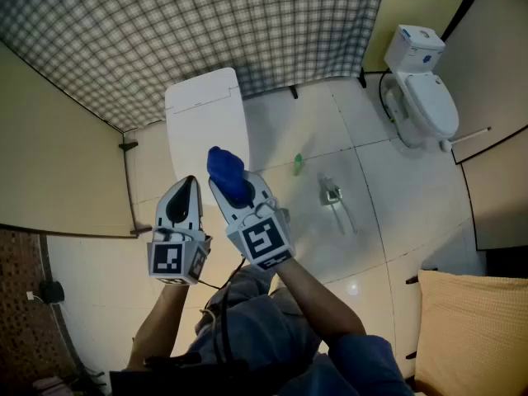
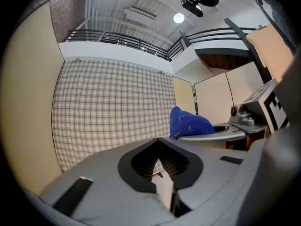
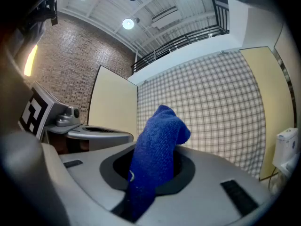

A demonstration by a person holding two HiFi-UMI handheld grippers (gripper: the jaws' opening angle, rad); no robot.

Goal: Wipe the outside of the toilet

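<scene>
- Head view: the toilet (image 1: 425,97) stands closed-lidded against the yellow wall, its tank (image 1: 415,46) at the back. I see nothing touching it.
- Right gripper view: the same toilet (image 3: 287,149) shows only as a sliver at the frame's edge.
- The blue cloth (image 1: 227,172) is well apart from the toilet, across the tiled floor (image 1: 396,196). It is pinched in the right gripper (image 1: 233,195) with its free end sticking up past the jaw tips.
- Looking along my right gripper (image 3: 150,173), the jaws are clamped on the blue cloth (image 3: 157,159), which rises upright from between them.
- The left gripper (image 1: 186,186) hangs just beside the right one, on its side away from the toilet. Along my left gripper (image 2: 159,149), the jaws are pressed together with nothing between them, and the blue cloth (image 2: 190,124) shows beyond.
- Between the toilet and the grippers, a metal floor fitting (image 1: 332,195) and a small green item (image 1: 298,164) lie on the tiles.
- A white rounded box (image 1: 206,118) sits further from the toilet than the grippers, against the checked curtain (image 1: 206,31).
- A tan cushion (image 1: 470,328) lies well apart from the toilet, at the near corner.
</scene>
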